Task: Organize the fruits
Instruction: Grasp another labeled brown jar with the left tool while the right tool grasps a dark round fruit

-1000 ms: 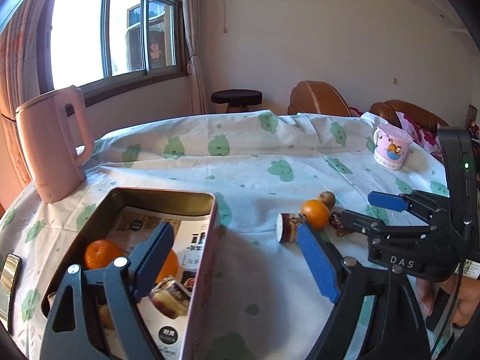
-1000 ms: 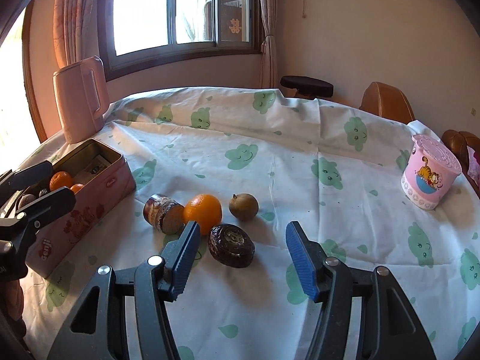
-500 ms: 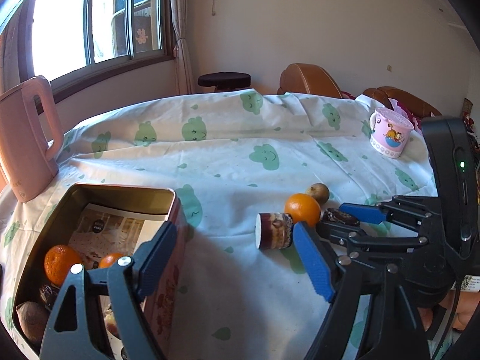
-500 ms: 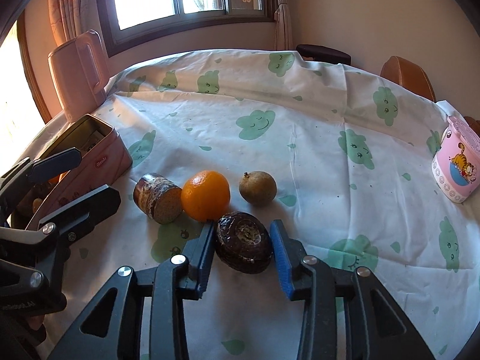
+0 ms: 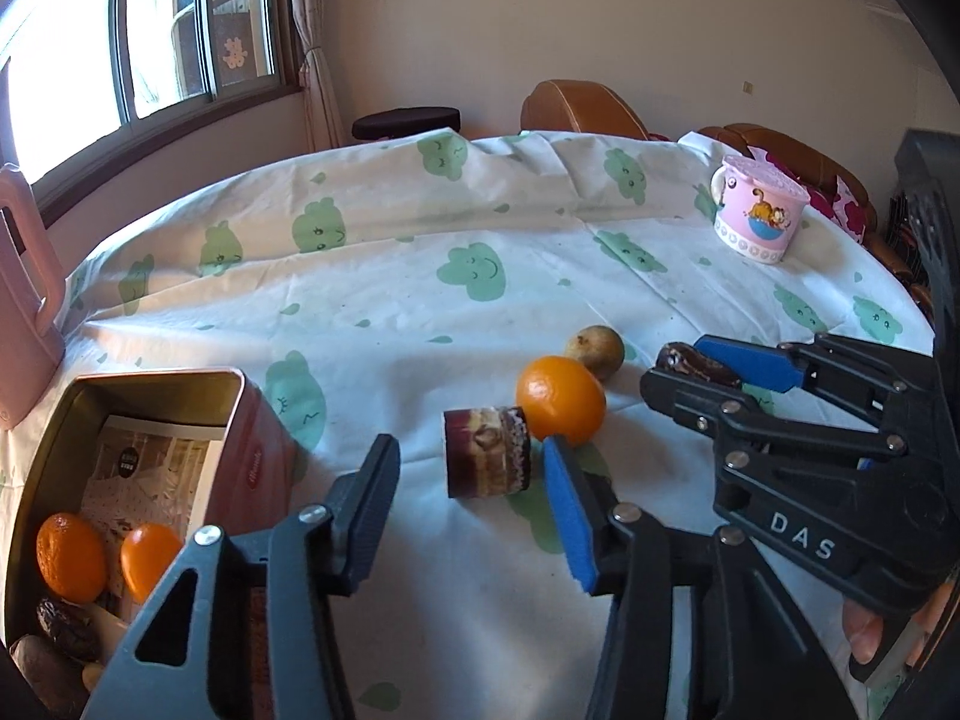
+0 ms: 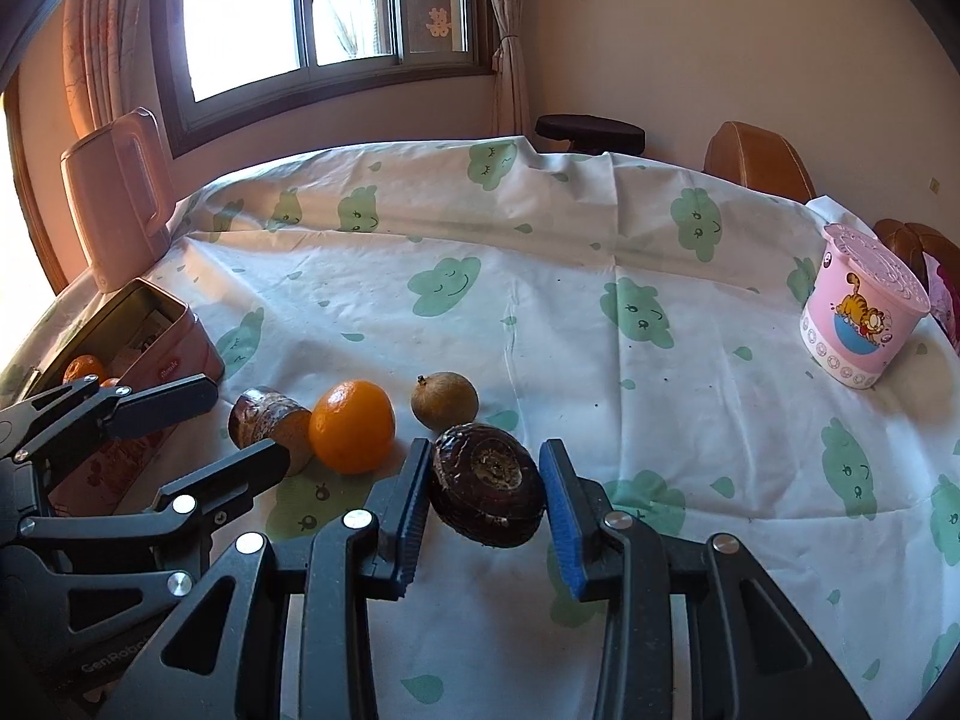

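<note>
My right gripper (image 6: pixel 485 495) is shut on a dark wrinkled passion fruit (image 6: pixel 487 485) and holds it just over the cloth; it also shows in the left wrist view (image 5: pixel 696 363). An orange (image 6: pixel 352 426), a small brown fruit (image 6: pixel 444 401) and a cut dark roll (image 6: pixel 268 421) lie just beyond it. My left gripper (image 5: pixel 474 498) is open, with the cut roll (image 5: pixel 487 459) and orange (image 5: pixel 561 399) in front of its fingertips. The pink tin (image 5: pixel 258 456) at the left holds two oranges (image 5: pixel 71 557) and other dark fruits.
A pink kettle (image 6: pixel 117 195) stands at the far left by the window. A pink cartoon cup (image 6: pixel 861 315) stands at the far right. Brown chairs (image 5: pixel 579 111) and a dark stool (image 6: pixel 591 131) lie beyond the table's far edge.
My right gripper moved forward and closed on the passion fruit. My left gripper swung right, away from the tin and toward the cut roll and orange.
</note>
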Demonstrator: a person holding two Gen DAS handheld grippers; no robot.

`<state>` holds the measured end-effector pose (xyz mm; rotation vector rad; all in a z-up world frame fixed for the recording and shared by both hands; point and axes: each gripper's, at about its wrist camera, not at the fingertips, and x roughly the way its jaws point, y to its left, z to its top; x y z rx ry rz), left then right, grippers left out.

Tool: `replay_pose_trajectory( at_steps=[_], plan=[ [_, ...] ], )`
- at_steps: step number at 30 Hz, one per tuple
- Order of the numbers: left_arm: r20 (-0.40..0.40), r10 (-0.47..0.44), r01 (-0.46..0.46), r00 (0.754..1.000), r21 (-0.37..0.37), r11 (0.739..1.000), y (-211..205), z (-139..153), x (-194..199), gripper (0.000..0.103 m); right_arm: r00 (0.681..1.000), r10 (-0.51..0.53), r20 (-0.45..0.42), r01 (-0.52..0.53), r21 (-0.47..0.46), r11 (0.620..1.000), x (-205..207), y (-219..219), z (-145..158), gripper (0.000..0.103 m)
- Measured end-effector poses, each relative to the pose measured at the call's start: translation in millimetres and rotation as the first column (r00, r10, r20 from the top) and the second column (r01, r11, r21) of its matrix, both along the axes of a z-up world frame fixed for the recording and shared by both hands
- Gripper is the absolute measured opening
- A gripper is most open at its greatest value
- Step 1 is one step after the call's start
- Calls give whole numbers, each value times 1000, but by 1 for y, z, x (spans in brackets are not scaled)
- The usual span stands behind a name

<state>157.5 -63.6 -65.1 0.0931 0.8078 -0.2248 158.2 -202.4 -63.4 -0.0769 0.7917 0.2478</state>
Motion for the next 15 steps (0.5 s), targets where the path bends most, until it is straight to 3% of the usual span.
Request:
replay_pose_trajectory(
  at_steps=[5,15],
  plan=[
    [-60,-6,3,998,-42,999,2,-8,10,31,1000,21,-13,-21,-2,1000,0,4,-2,38],
    [-2,-6,6,1000,-41,999,1,-1,1,31,998,38,49,-41,44,998,-9,0,6,38]
  ],
)
